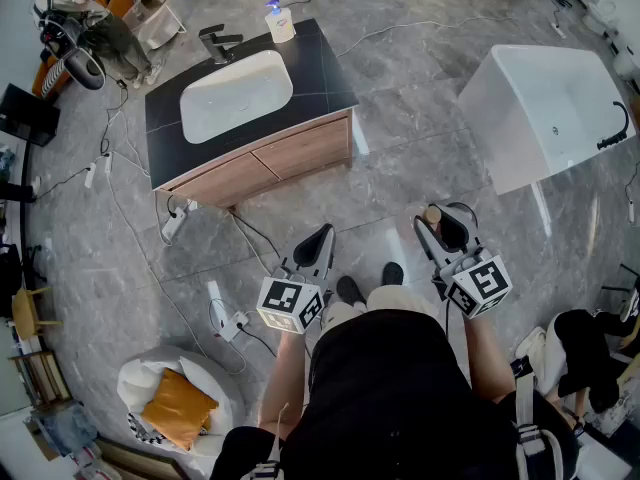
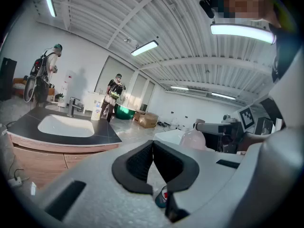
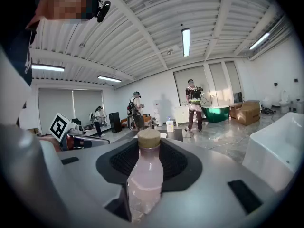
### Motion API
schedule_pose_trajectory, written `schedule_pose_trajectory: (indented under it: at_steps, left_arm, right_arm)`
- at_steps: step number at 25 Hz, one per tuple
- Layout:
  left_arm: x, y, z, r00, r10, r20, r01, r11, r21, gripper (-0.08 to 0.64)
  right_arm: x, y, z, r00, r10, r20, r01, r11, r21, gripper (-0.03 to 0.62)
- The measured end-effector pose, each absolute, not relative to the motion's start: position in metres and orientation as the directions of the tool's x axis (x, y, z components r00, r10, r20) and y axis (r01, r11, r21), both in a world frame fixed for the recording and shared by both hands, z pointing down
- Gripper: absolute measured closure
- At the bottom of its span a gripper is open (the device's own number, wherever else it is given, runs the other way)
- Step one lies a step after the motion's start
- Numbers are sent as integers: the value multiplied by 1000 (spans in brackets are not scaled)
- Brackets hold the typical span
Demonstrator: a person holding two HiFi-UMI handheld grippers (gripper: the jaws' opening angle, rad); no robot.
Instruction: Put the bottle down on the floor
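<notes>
Your right gripper (image 1: pixel 447 220) (image 3: pixel 151 147) is pinching the bottle (image 1: pixel 433 217) (image 3: pixel 144 177), with its jaws spread wide and one pad pressed to each side of the body. The bottle holds pale pink liquid and has a cork-coloured cap. In the right gripper view it stands upright between the pads, with its cap reaching about to the jaw tips. It is carried in the air ahead of your right hip, clear of the grey marbled floor (image 1: pixel 400 168).

Your left gripper (image 1: pixel 323 234) (image 2: pixel 153 143) has its jaws pressed together at the tips, and nothing is caught between the black pads. It sits at 9 o'clock of the right gripper and is well apart from it. Both grippers point forward and slightly downward.

On the floor at your 11 o'clock stands a vanity (image 1: pixel 300 153) with a dark top. It carries a white basin (image 1: pixel 236 95), a tap (image 1: pixel 219 42) and a soap dispenser (image 1: pixel 280 23). A white bathtub (image 1: pixel 545 113) is at your 1 o'clock. A white beanbag (image 1: pixel 140 383) with an orange cushion (image 1: pixel 177 408) lies at your 8 o'clock, and a power strip (image 1: pixel 222 313) sits on the floor near it. A seated person (image 1: pixel 585 353) is at your 4 o'clock. Your two dark shoes (image 1: pixel 350 289) show between the grippers
</notes>
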State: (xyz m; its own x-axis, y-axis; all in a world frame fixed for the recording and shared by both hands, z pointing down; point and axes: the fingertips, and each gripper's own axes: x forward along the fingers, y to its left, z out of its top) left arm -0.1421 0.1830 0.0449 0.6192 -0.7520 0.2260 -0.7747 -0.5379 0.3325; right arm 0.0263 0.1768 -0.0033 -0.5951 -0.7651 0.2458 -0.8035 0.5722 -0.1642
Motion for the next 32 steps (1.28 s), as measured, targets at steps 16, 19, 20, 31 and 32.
schedule_pose_trajectory:
  at_steps: [16, 19, 20, 31, 32]
  left_arm:
    - [-142, 211, 52, 626, -745, 230, -770, -544, 335, 540]
    - [-143, 212, 50, 628, -745, 224, -768, -545, 338, 540]
    - [-143, 212, 49, 628, -746, 221, -767, -546, 339, 540]
    - [-133, 203, 63, 633, -734, 245, -762, -535, 365, 540]
    - [-130, 198, 63, 632, -735, 246, -763, -534, 364, 540]
  right_arm:
    - [26, 203, -9, -614, -767, 188, -786, 573, -230, 454]
    - [24, 204, -12, -614, -767, 184, -786, 574, -229, 454]
    - [23, 204, -13, -614, -768, 184, -786, 574, -229, 454]
    - [27, 185, -7, -628, -753, 195, -775, 582, -246, 454]
    - [29, 179, -7, -631, -752, 192, -773, 586, -245, 454]
